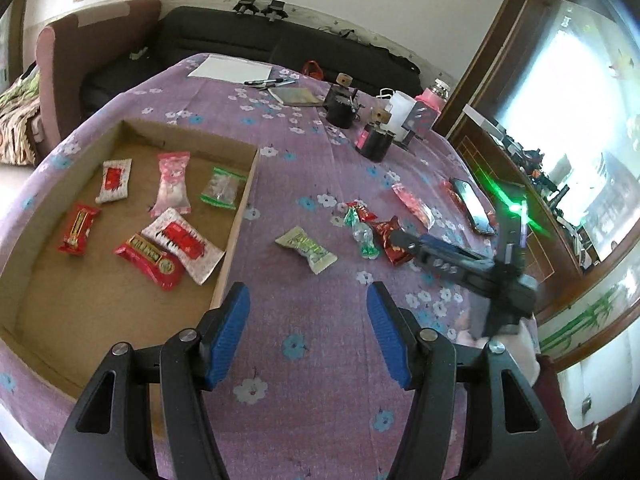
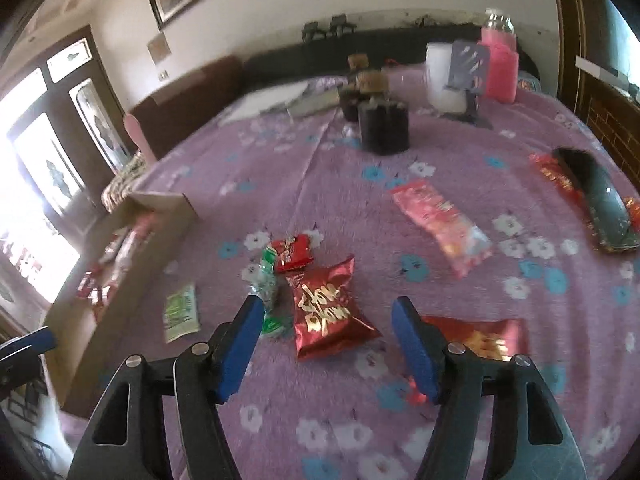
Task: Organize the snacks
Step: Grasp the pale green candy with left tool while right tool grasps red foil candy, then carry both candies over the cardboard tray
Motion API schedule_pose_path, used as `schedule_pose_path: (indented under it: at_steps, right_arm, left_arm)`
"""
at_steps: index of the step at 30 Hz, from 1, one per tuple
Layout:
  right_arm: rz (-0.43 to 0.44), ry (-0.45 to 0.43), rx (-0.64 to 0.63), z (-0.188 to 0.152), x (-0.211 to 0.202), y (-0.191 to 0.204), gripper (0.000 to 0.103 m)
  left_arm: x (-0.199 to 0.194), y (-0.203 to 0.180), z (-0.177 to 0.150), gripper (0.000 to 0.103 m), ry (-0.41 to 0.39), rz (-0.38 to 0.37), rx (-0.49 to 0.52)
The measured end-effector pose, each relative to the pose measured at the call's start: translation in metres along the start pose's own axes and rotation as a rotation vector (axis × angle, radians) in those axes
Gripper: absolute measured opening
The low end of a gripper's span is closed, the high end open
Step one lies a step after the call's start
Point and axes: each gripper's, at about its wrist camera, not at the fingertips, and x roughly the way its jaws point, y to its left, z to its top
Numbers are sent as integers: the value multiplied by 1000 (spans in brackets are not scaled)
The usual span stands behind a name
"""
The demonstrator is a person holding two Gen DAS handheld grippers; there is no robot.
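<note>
Here, left tool (image 1: 307, 330) gaping, empty, beside cardboard tray (image 1: 236, 216), right tool (image 2: 328, 346) gaping, empty, over red packet (image 2: 326, 312).

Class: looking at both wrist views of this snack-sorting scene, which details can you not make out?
- Right wrist: red packet partly hidden behind the right gripper finger.
- Right wrist: cardboard box contents blurred by motion.
- Left wrist: right gripper's fingertips blurred; the packet beneath partly covered.

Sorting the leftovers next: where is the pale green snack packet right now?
The pale green packet lies on the purple tablecloth, just right of the cardboard box in the left wrist view, left of the red packets.
</note>
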Motion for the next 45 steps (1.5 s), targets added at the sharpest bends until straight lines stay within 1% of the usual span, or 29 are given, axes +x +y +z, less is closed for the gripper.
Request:
schedule_pose_path:
  at_steps: [1, 2, 3, 4, 7, 8, 13, 16, 19, 21, 22, 23, 24, 25, 27, 30, 35, 39, 40, 42, 43, 44, 45]
  right_arm:
    - [-3, 8, -1, -1, 5, 0, 61]
    - [1, 16, -1, -3, 8, -2, 50]
    - [8, 28, 2, -5, 12, -4, 42]
    - [29, 31, 12, -7, 13, -7, 31]
    - [58, 13, 42, -6, 10, -15, 19]
    - [55, 6, 45, -6, 8, -16, 18]
    - [74, 7, 69, -4, 7, -24, 17]
    - [85, 10, 77, -3, 7, -27, 17]
    - [90, 8, 77, -2, 6, -28, 16]
    - [91, 4, 75, -1, 5, -27, 16]
    - [89, 0, 71, -2, 4, -26, 15]
    - [88, -3, 69, -1, 3, -26, 11]
    - [91, -6, 68, -2, 3, -25, 7]
    - [95, -10, 70, -1, 2, -25, 7]
    - [96, -14, 71, -2, 1, -25, 6]
    - [104, -18, 79, -2, 0, -26, 5]
    - [131, -68, 108, -2, -13, -30, 1]
    - [147, -73, 144, -1, -12, -38, 1]
    - [159, -79, 174, -2, -11, -43, 7]
    - [170, -61, 199, -1, -7, -48, 13]
    - [166, -55, 199, -2, -6, -47, 26]
    - [155, -60, 188, -2, -6, -45, 43]
    - [146, -68, 169, -2, -7, -40, 48]
  left_arm:
    - [3, -2, 3, 59, 0, -1, 7]
    - [7, -4, 5, 59, -1, -2, 12]
    - [12, -7, 8, 59, 1, -3, 17]
    - [20, -12, 12, 59, 7, -7, 23]
    - [42, -22, 22, 59, 24, 2, 38]
    - [52, -25, 25, 59, 37, 12, 43]
    - [102, -28, 29, 59, 111, 95, 59]
    - [119, -26, 27, 59, 136, 134, 65]
    - [130, -24, 25, 58, 144, 170, 79]
    - [136, -22, 23, 40, 151, 174, 85]
    - [137, -22, 23, 24, 142, 195, 101]
    - [137, -23, 22, 18, 134, 199, 111]
    - [136, -21, 22, 18, 135, 186, 107]
    - [133, -19, 22, 18, 131, 171, 93]
    - [129, -19, 22, 18, 120, 170, 93]
    - [116, -19, 20, 18, 103, 145, 89]
    - [89, -14, 19, 18, 67, 88, 49]
    - [67, 3, 15, 18, 49, 58, -11]
    - [62, 8, 13, 18, 44, 57, -26]
    - [55, 16, 10, 18, 37, 55, -48]
    - [50, 21, 8, 18, 31, 52, -62]
    - [46, 25, 5, 18, 26, 49, -75]
    - [41, 30, 3, 18, 22, 46, -87]
